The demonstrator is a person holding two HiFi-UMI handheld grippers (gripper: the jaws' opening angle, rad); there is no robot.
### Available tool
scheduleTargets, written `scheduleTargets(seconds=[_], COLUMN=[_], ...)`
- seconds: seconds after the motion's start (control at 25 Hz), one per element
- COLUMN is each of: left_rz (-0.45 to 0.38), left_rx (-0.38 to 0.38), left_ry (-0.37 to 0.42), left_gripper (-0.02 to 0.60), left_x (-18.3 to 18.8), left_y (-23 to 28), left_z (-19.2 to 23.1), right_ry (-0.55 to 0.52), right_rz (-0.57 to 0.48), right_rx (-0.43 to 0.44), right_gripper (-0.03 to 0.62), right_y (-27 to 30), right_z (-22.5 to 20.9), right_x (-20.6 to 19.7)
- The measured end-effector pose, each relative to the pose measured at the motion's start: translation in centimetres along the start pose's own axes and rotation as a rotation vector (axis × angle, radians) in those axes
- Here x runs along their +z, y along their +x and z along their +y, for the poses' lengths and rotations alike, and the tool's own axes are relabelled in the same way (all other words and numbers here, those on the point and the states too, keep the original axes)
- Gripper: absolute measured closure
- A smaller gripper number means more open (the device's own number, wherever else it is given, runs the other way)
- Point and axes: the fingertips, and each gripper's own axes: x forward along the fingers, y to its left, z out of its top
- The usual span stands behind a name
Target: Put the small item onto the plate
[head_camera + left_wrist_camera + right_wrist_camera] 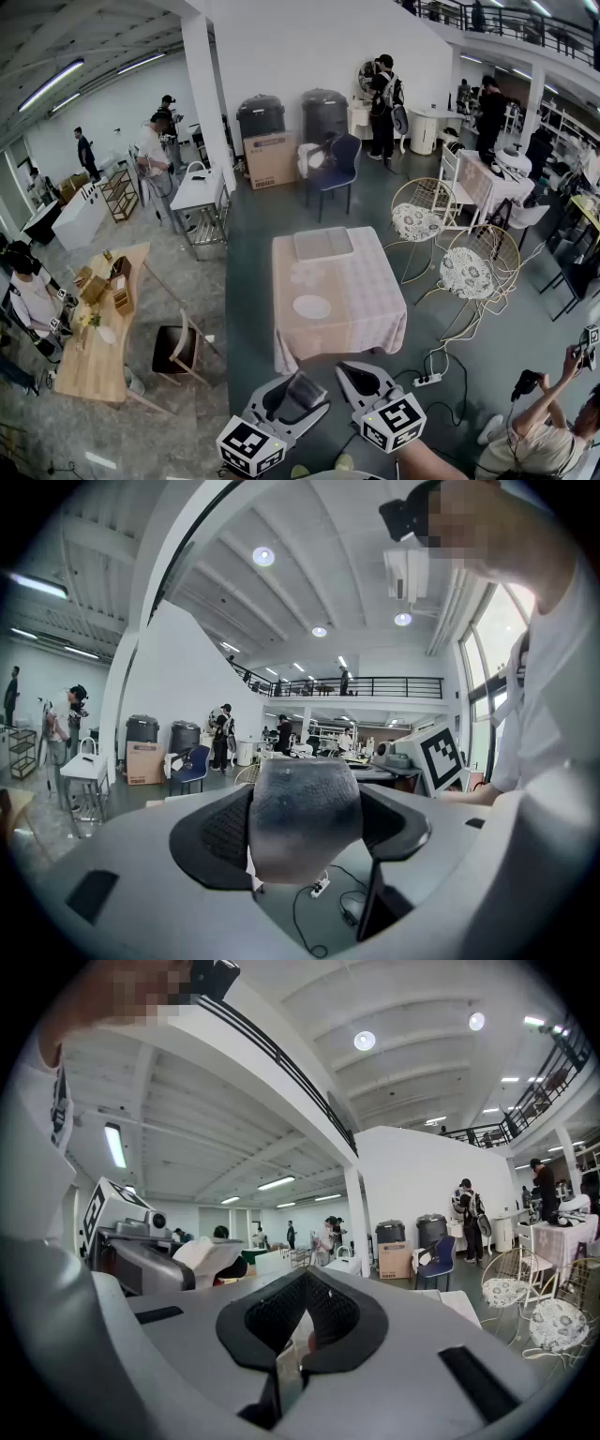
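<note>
A dark grey rounded small item (305,822) fills the gap between the black pads of my left gripper (305,794), which is shut on it. In the head view the left gripper (302,382) hangs low at the bottom, well short of the table, with the dark small item (306,390) in it. My right gripper (345,369) is beside it; in its own view the right gripper (302,1283) is shut with nothing between its jaws. The white plate (311,307) lies near the front of the table with the checked cloth (370,300). Both grippers are raised and point across the room.
A grey tray (323,243) lies at the table's far end. Two white wire chairs (419,220) (478,272) stand to its right, a wooden chair (178,347) to its left. A power strip with cables (427,380) lies on the floor. Several people stand around the hall.
</note>
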Motion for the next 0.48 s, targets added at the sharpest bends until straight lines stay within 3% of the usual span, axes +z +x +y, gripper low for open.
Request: scheduleTargets(seconds=[0.48], left_rz=[0.001], left_rx=[-0.002], left_ry=[-0.004], left_gripper=[0.265], left_x=[-0.64], left_y=[0.57], left_z=[-0.28], right_ry=[0.024], right_rz=[-0.006], right_rx=[0.021], right_gripper=[0.582], right_y=[-0.63], right_z=[-0.29], right_x=[-0.66])
